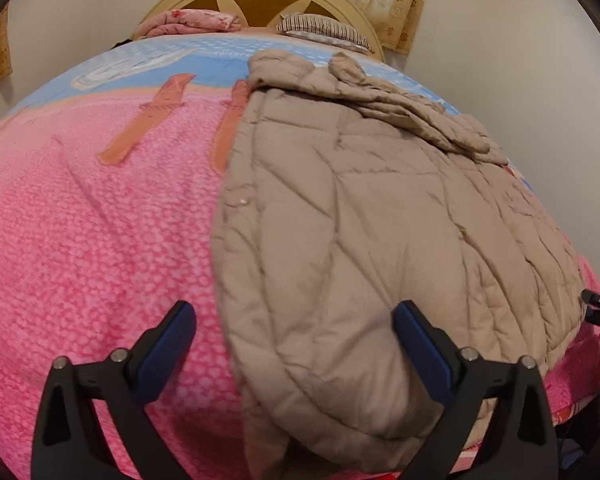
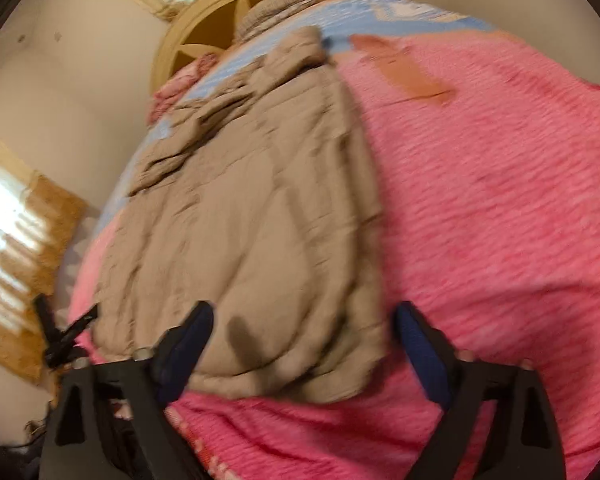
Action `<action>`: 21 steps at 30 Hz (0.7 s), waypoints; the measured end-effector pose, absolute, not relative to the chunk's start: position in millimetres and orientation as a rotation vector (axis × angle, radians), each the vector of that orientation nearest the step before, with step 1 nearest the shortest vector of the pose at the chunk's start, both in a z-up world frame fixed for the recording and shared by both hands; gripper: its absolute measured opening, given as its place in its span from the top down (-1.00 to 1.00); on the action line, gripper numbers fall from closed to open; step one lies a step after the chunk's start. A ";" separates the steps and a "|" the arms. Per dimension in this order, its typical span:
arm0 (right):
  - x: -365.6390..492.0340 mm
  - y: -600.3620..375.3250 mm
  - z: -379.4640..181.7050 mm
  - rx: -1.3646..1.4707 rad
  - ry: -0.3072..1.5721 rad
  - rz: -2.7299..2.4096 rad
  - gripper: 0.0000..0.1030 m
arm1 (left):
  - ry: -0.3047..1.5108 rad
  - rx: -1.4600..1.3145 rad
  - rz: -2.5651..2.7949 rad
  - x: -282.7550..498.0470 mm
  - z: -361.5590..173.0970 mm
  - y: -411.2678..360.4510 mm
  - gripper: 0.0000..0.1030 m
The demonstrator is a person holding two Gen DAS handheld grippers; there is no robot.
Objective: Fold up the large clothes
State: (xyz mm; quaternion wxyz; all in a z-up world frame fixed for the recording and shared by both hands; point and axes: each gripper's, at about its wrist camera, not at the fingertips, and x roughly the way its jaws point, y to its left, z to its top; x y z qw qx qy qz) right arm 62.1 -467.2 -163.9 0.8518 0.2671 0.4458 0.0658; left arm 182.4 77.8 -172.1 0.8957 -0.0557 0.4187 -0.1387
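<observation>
Beige quilted coat lies folded lengthwise on a pink bed.

The coat [image 1: 360,220] fills the left wrist view from 6 to 1 o'clock on the blanket [image 1: 80,220]. Left gripper [image 1: 294,332] and right gripper [image 2: 304,336] both hang above its hem, fingers apart, nothing held.

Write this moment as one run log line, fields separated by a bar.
stage: approach | item: beige quilted coat flat on pink blanket | left gripper: open, above coat hem | right gripper: open, above hem | held: nothing
</observation>
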 end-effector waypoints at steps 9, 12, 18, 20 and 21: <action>56.3 -461.7 -156.8 0.620 0.868 0.242 0.72 | 0.753 -0.055 -0.430 162.7 -143.5 69.8 0.77; 43.6 -463.2 -133.3 0.619 0.786 0.279 0.77 | 0.702 -0.093 -0.467 153.0 -118.5 81.0 0.80; 13.9 -469.3 -64.5 0.607 0.588 0.348 0.80 | 0.589 -0.142 -0.571 123.6 -52.0 99.6 0.81; 5.7 -471.8 -37.0 0.608 0.515 0.366 0.81 | 0.548 -0.139 -0.596 114.0 -30.6 103.5 0.82; 5.5 -473.8 -24.4 0.609 0.486 0.374 0.81 | 0.535 -0.133 -0.603 109.7 -22.8 105.3 0.82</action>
